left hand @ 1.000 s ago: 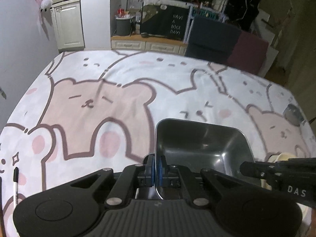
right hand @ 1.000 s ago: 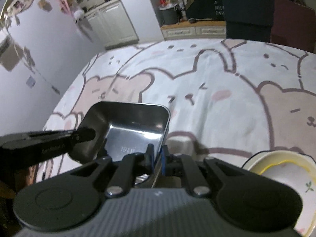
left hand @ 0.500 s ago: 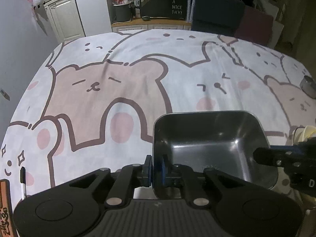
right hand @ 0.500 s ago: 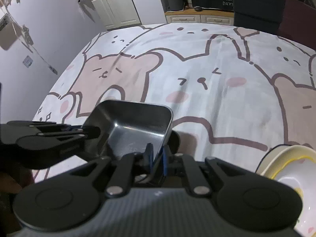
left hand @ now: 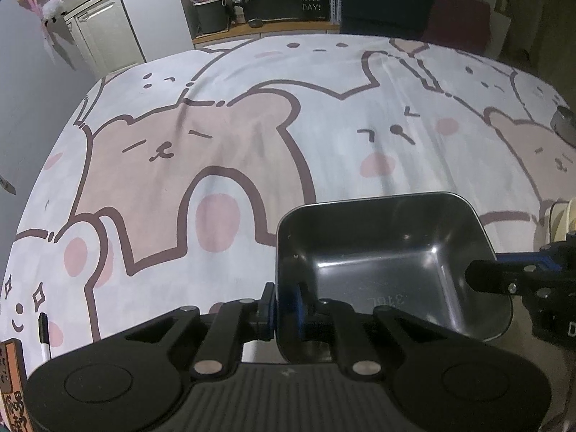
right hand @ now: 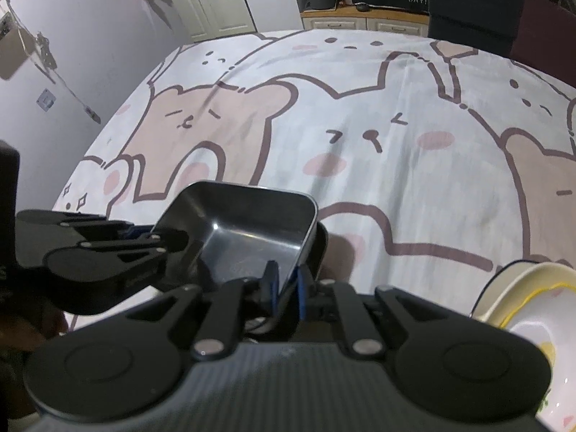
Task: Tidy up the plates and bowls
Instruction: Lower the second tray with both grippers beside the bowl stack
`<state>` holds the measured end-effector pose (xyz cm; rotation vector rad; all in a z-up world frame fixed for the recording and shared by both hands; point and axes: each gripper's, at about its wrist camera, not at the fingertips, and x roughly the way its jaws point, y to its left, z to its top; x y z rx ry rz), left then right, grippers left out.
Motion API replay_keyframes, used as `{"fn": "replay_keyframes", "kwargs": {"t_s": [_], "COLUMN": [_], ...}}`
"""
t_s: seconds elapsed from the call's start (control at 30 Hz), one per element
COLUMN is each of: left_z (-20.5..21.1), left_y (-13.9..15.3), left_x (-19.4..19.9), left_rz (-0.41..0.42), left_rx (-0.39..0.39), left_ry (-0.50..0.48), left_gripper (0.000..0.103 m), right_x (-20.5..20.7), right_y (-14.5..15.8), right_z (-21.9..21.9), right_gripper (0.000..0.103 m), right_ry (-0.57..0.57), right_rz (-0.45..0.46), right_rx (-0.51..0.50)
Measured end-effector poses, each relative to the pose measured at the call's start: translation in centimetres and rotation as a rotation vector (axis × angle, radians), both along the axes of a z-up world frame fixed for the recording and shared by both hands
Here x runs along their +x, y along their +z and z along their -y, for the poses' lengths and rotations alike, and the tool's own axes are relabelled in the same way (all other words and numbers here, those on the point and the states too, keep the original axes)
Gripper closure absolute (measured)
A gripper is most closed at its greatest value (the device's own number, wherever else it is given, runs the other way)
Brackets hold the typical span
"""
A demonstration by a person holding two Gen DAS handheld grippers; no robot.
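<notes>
Both of my grippers, left gripper [left hand: 284, 306] and right gripper [right hand: 286, 288], are clamped on opposite walls of the dark rectangular steel tray [left hand: 381, 262], held above the bear-print worktop [left hand: 252, 136], cream ceramic bowl [right hand: 532, 309] nearest my right.

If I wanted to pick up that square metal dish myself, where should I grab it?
By its thin upright rim, on two opposite sides, one finger inside and one outside. The metal dish has smooth sloped walls and no handles, so the lip is probably the only pinchable part. The left tongs and right tongs both clamp it that way.
</notes>
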<state>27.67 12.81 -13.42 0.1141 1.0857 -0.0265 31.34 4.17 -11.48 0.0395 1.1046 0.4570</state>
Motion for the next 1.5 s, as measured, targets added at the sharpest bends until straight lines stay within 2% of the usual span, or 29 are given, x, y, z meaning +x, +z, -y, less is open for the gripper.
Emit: {"fn": "replay_keyframes", "kwargs": {"t_s": [0.8, 0.93, 1.3, 1.5], "left_z": [0.8, 0.9, 0.9, 0.8], "left_y": [-1.0, -1.1, -1.2, -1.4], "left_x": [-0.1, -0.1, -0.1, -0.1], "left_rz": [-0.036, -0.042, -0.041, -0.047], "left_rx": [0.051, 0.061, 0.084, 0.087], "left_ry": [-0.056, -0.063, -0.084, -0.085], "left_gripper": [0.09, 0.087, 0.085, 0.081], "right_x": [0.5, 0.5, 0.8, 1.0], "right_y": [-1.3, -1.7, -2.2, -2.5], "right_z": [-0.6, -0.7, -0.4, -0.3], "right_gripper": [0.093, 0.093, 0.087, 0.084], "right_ry": [0.022, 0.033, 0.015, 0.009], "right_rz": [-0.024, -0.037, -0.068, -0.082], "right_rx": [-0.075, -0.097, -0.106, -0.107]}}
